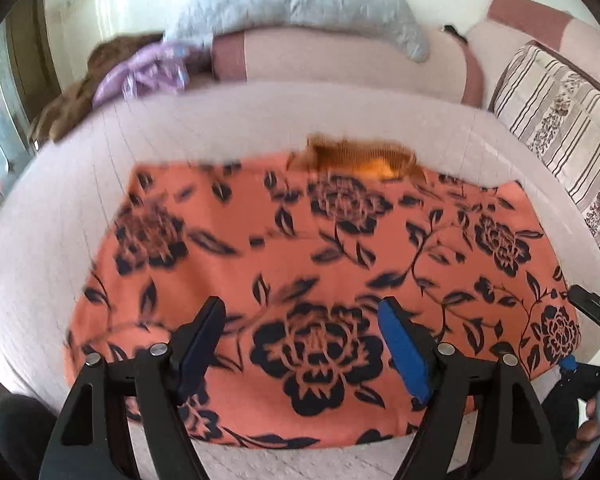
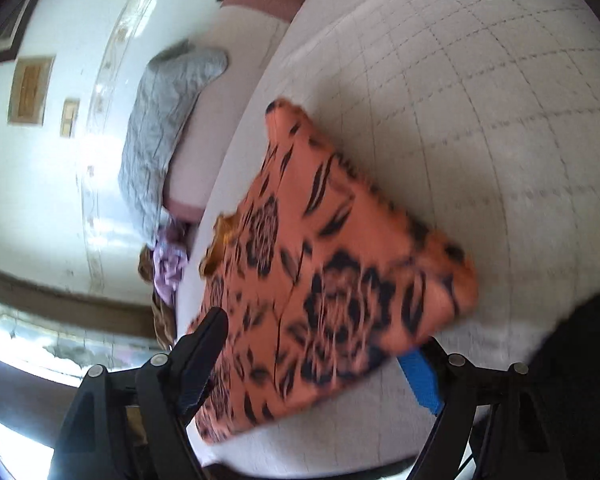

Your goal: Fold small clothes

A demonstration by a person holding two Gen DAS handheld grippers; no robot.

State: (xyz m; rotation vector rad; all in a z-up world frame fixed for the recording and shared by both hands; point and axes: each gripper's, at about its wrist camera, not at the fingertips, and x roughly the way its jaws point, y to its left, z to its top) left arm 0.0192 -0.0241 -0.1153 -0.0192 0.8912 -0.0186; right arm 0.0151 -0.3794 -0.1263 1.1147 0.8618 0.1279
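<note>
The orange floral garment [image 1: 300, 264] lay flat near the bed's [image 1: 40, 240] front edge: light, limp cloth, best pinched at corners. Both grippers, left [image 1: 300, 344] and right [image 2: 320, 356], held jaws apart, empty.

left gripper [image 1: 302, 308] — black arms, blue pads, silver screws | right gripper [image 2: 316, 338] — same

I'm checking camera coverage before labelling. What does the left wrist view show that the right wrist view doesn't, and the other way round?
Only the left wrist view shows the striped cushion, the whole top of the orange flowered garment lying flat, and the right gripper's body at the frame's right edge. Only the right wrist view shows the framed pictures on the wall and the window. Both show the garment, the quilted white cover, the grey blanket and the purple cloth. Each view shows its own gripper, left gripper and right gripper, with jaws open.
</note>
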